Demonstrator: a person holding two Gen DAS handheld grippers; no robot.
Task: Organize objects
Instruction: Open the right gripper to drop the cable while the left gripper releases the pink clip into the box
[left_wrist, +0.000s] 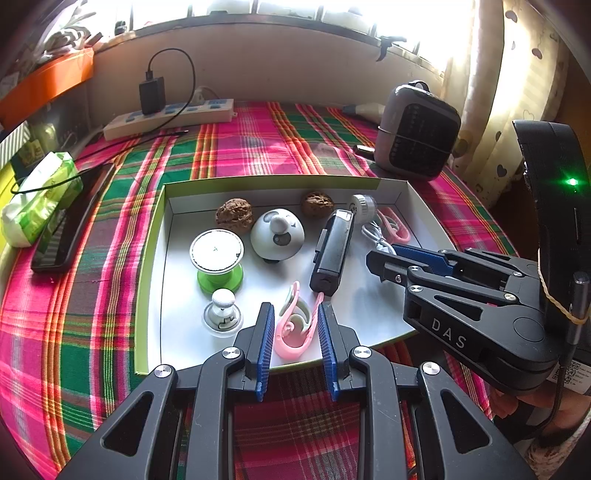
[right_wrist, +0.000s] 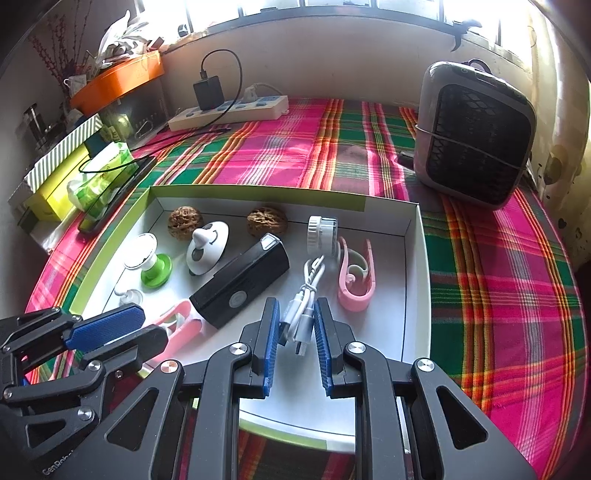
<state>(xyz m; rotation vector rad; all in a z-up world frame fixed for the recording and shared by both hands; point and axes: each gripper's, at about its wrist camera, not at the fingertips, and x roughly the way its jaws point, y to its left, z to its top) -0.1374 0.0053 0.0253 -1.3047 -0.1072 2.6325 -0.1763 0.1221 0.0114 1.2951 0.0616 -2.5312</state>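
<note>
In tray | right hand-held gripper clamps white cable | left clamps pink clip

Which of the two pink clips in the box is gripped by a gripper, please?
The pink clip at the box's near edge, clamped by the left gripper; the other pink clip lies free near the right wall.

Pink-green plaid tablecloth, white tray with lime rim, pink clips, blue-padded fingers.

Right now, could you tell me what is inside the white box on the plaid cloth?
The white box holds two walnuts, a black device, a white cable, two pink clips, a green-based stand and small white gadgets. The grippers cover its near edge.
</note>
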